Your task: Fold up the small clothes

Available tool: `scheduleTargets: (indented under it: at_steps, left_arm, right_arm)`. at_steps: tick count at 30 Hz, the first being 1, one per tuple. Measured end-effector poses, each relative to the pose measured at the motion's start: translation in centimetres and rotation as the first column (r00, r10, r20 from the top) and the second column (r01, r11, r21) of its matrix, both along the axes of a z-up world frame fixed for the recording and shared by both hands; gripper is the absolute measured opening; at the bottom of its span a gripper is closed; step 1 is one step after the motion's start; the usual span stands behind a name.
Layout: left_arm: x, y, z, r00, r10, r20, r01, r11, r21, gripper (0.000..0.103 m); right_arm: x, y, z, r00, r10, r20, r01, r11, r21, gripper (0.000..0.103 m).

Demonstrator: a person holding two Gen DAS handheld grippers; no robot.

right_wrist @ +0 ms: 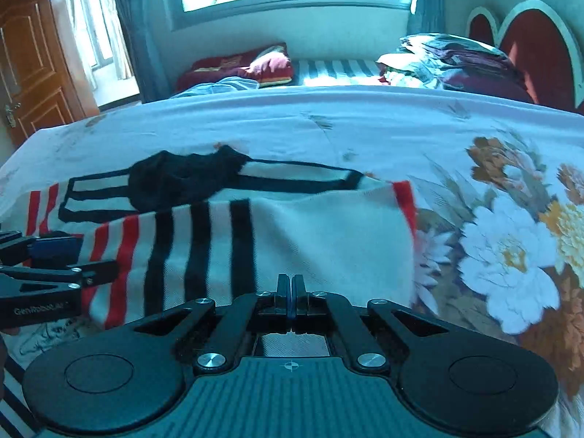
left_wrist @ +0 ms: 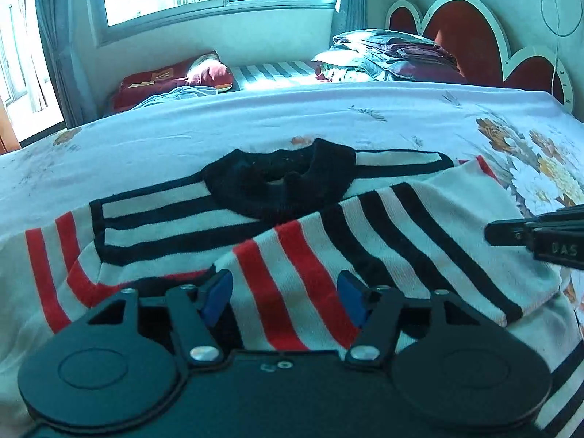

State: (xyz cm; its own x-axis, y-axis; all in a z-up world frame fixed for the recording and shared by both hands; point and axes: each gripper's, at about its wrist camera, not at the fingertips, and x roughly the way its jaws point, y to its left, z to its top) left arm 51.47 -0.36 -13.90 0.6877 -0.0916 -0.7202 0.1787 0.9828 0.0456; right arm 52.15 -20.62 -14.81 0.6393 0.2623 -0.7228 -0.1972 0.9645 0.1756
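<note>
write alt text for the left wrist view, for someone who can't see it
A striped sweater with a black collar lies on a floral bedsheet, one sleeve folded across its front. The left gripper is open just above the red stripes, gripping nothing. The right gripper enters from the right edge.

White sweater (left_wrist: 419, 219) with red and black stripes, black collar (left_wrist: 281, 179); white floral bedsheet (right_wrist: 511, 248)

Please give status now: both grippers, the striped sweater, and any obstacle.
Left gripper open above folded-over sleeve. Right gripper shut, empty. Striped sweater flat on bedsheet. Nothing in the way.
</note>
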Motion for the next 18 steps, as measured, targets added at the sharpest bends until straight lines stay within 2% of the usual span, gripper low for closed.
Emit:
scheduleTargets:
  at_steps: [4, 6, 8, 10, 12, 13, 16, 18]
  left_arm:
    - [1.6, 0.3, -0.8, 1.0, 0.006, -0.027, -0.006, 1.0, 0.013, 0.06]
    - [2.1, 1.1, -1.9, 0.998, 0.031, -0.049, -0.028, 0.998, 0.056, 0.063]
    - [2.0, 2.8, -2.3, 0.998, 0.04, -0.051, -0.04, 0.999, 0.003, 0.067]
    - [1.6, 3.5, -2.3, 0.998, 0.03, -0.046, -0.029, 1.0, 0.009, 0.067]
    - [1.5, 3.7, -2.4, 0.999, 0.027, -0.041, -0.027, 1.0, 0.004, 0.067]
    - [1.5, 3.6, -2.4, 0.999, 0.034, -0.04, -0.034, 0.999, 0.002, 0.067]
    - [1.5, 3.3, -2.2, 0.998, 0.051, -0.039, -0.05, 0.999, 0.01, 0.067]
    - [0.9, 3.0, -1.2, 0.998, 0.056, -0.01, -0.056, 0.998, 0.029, 0.064]
  right_arm:
    - [2.1, 3.6, -0.7, 0.995, 0.099, 0.015, -0.099, 0.995, 0.026, 0.0]
    - [3.0, 4.4, -1.5, 0.993, 0.116, 0.007, -0.116, 0.993, -0.016, 0.0]
    - [4.0, 3.4, -2.2, 0.999, 0.041, 0.009, -0.04, 0.995, -0.088, 0.0]
    - [5.3, 0.1, -2.8, 0.998, -0.059, -0.003, 0.059, 0.997, -0.049, 0.0]
    - [6.3, -1.6, -3.0, 0.998, -0.064, -0.03, 0.064, 0.998, 0.007, 0.0]
    - [6.5, -1.6, -2.9, 0.998, -0.059, -0.033, 0.059, 0.998, 0.004, 0.0]
    - [6.0, 0.1, -2.4, 1.0, -0.025, -0.008, 0.024, 0.994, -0.103, 0.0]
    - [5.4, 0.5, -1.7, 0.999, -0.028, 0.017, 0.029, 0.995, -0.097, 0.0]
